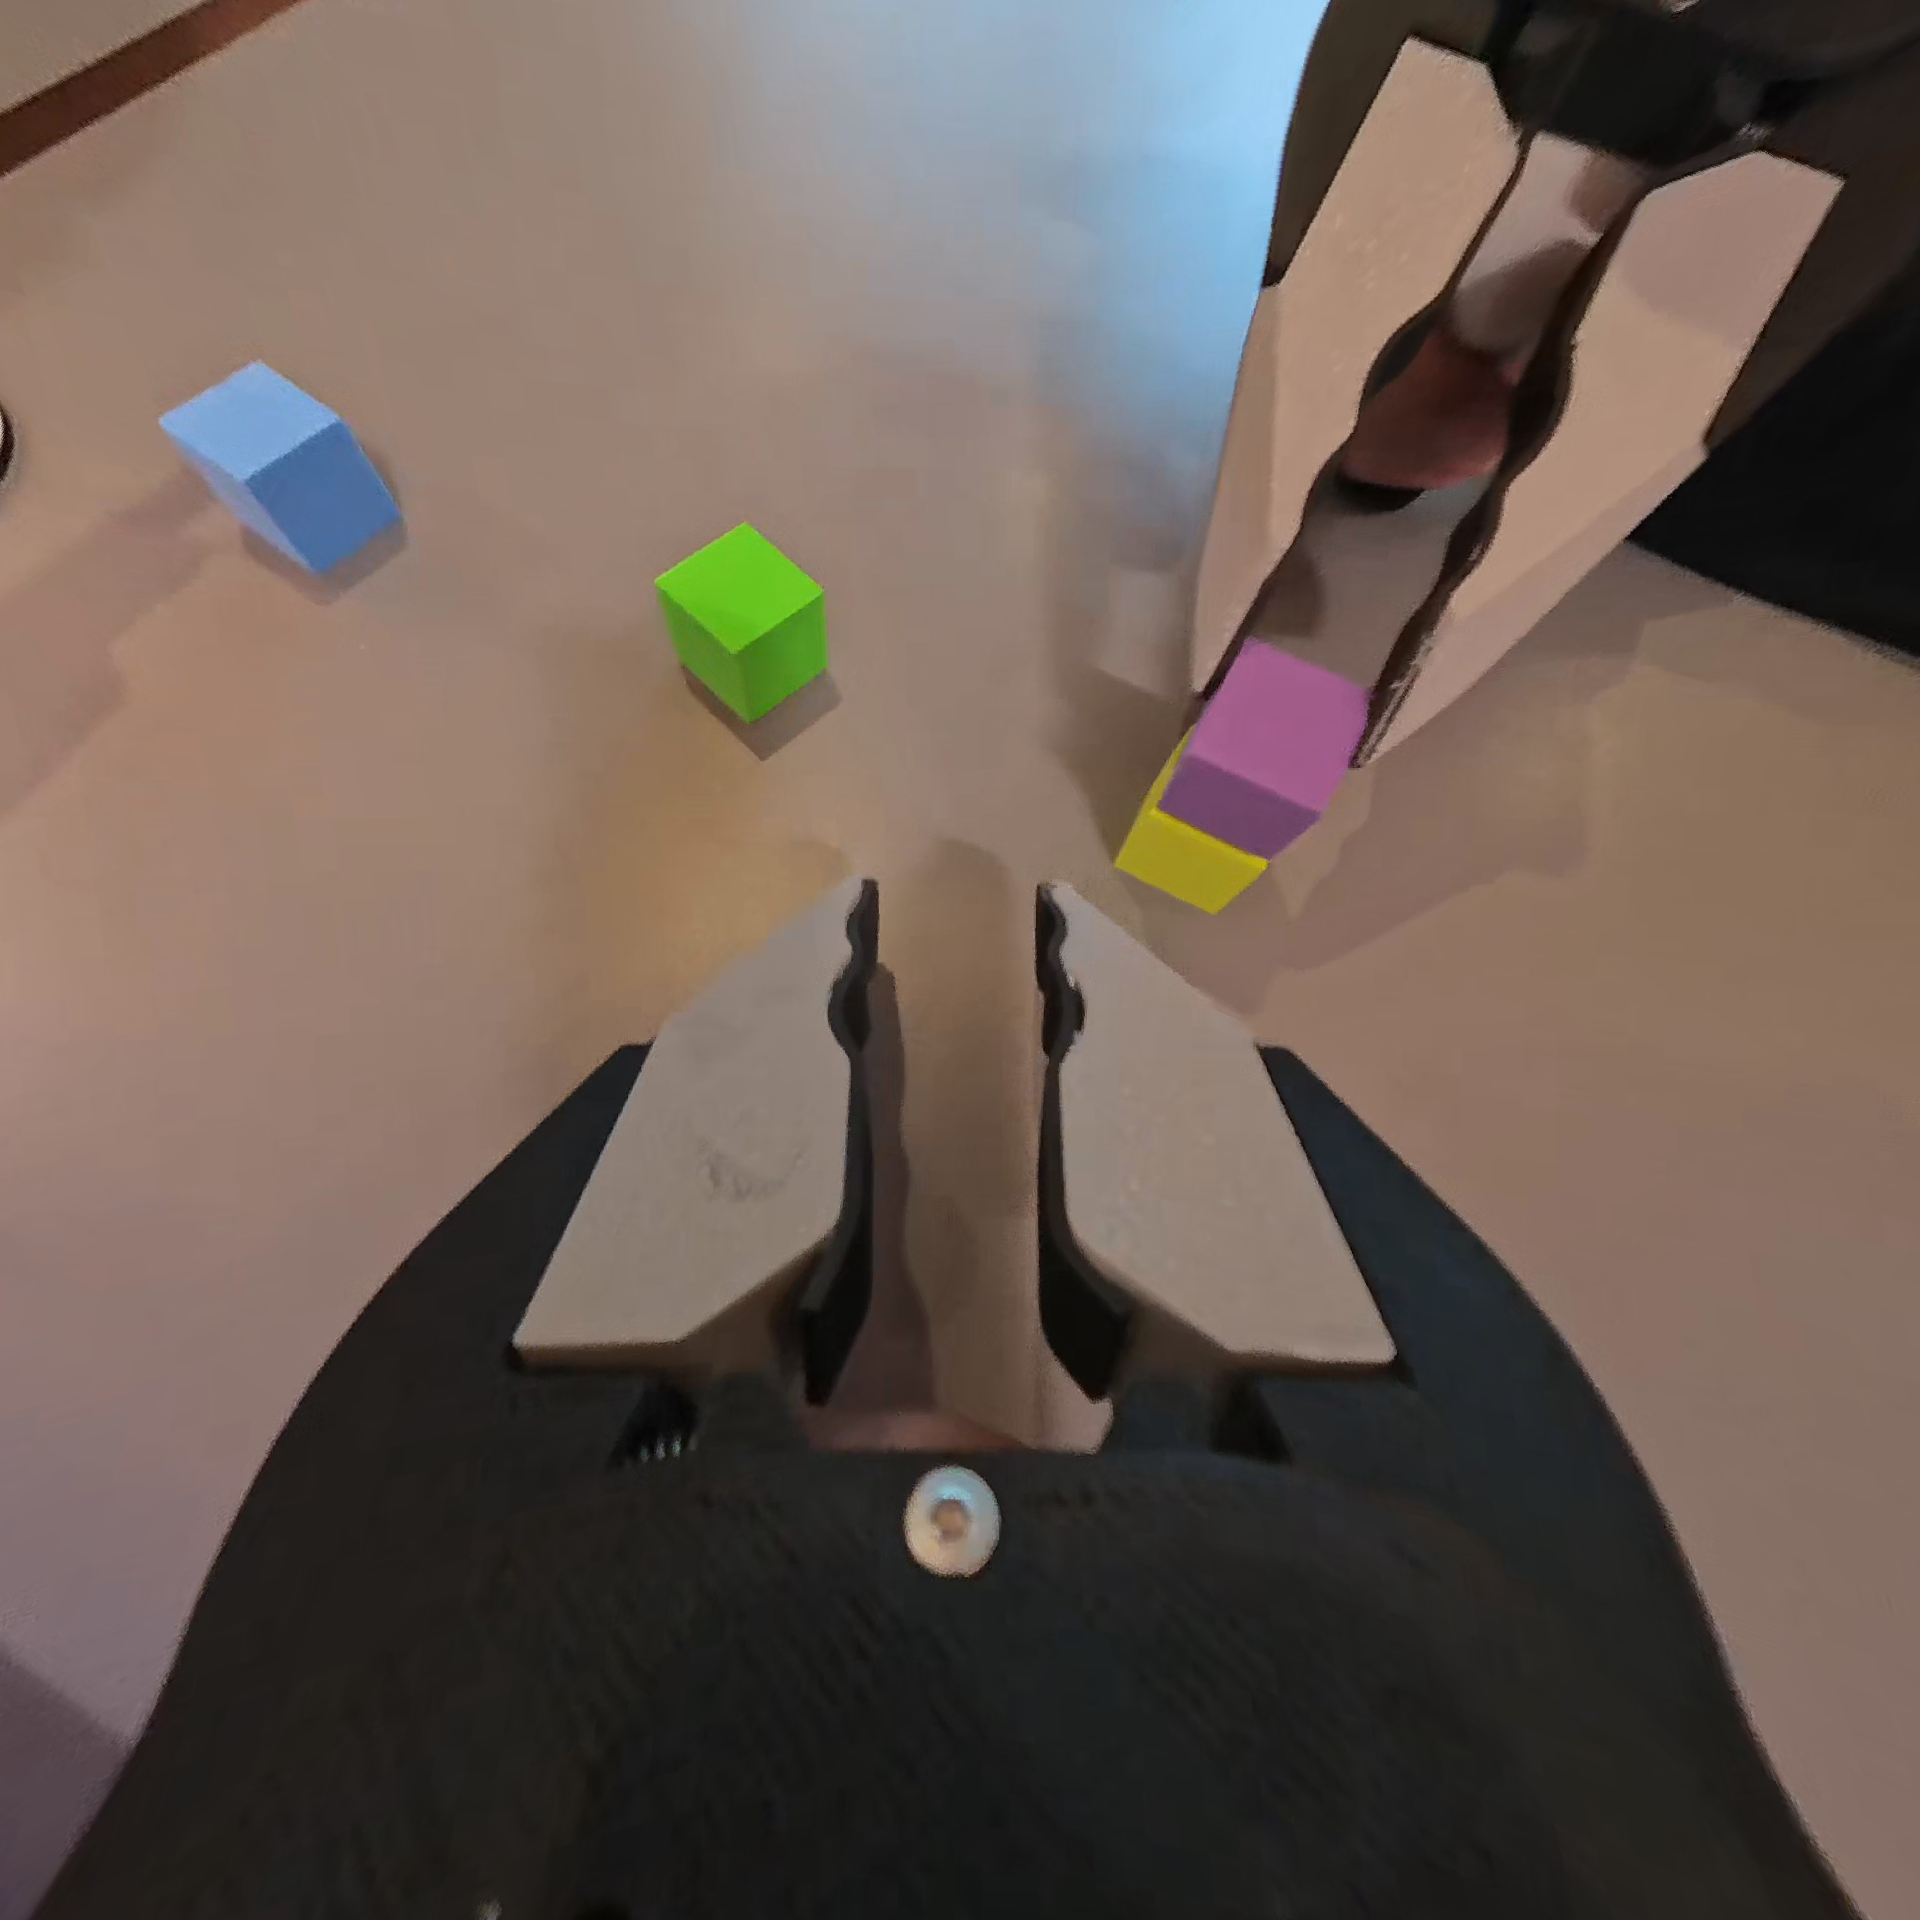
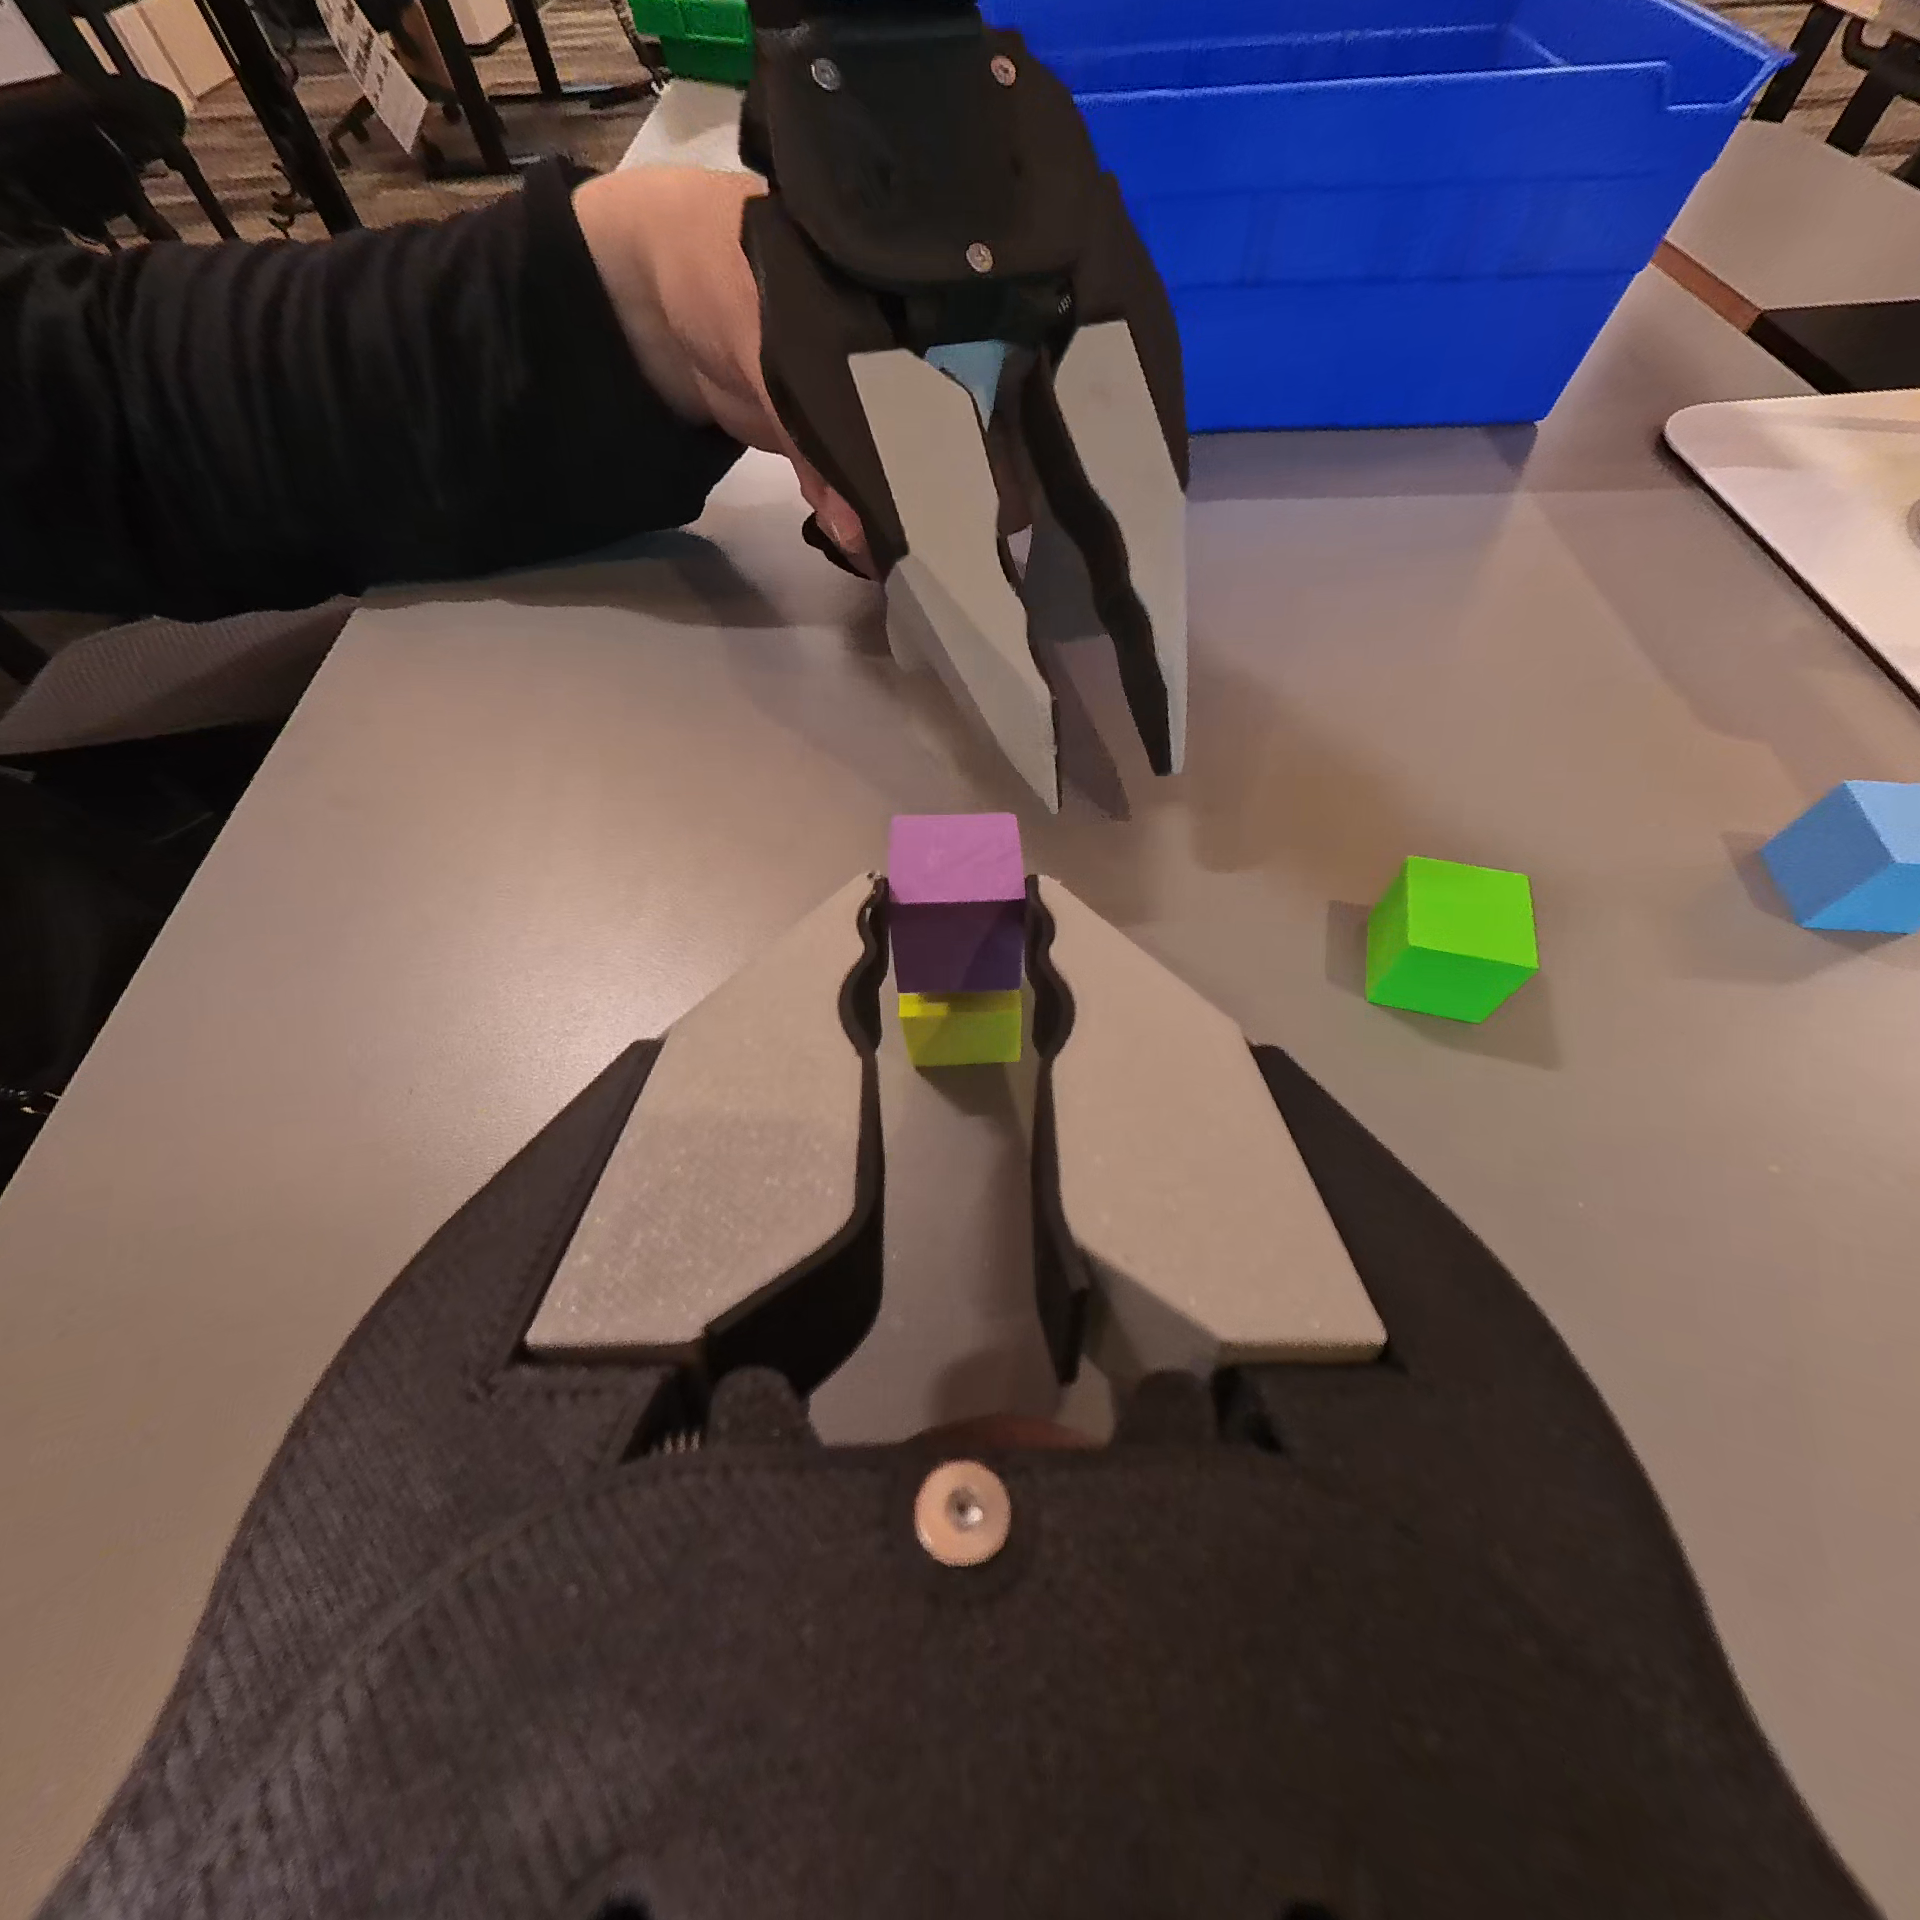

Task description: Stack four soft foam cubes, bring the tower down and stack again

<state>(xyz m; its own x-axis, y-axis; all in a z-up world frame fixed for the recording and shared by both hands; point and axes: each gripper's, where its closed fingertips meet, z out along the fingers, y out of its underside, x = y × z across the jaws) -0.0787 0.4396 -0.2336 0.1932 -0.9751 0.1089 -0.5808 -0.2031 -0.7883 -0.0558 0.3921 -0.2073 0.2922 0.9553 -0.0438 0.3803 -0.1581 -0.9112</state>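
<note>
We set the purple cube on the yellow one

On the grey table (image 2: 520, 831), our right gripper (image 2: 954, 904) pinches the purple cube (image 2: 956, 899) sitting on the yellow cube (image 2: 961, 1029); we should line up the edges, then let go slowly. Our left gripper (image 1: 956, 904) is spread and empty. The green cube (image 2: 1449, 940) and blue cube (image 2: 1849, 857) wait at the right.

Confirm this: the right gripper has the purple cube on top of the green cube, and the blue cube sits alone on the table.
Wrong in one respect. The purple cube between the right gripper's fingers sits on the yellow cube, not the green one. The green cube stands alone on the table, as does the blue cube. The right wrist view shows it.
</note>
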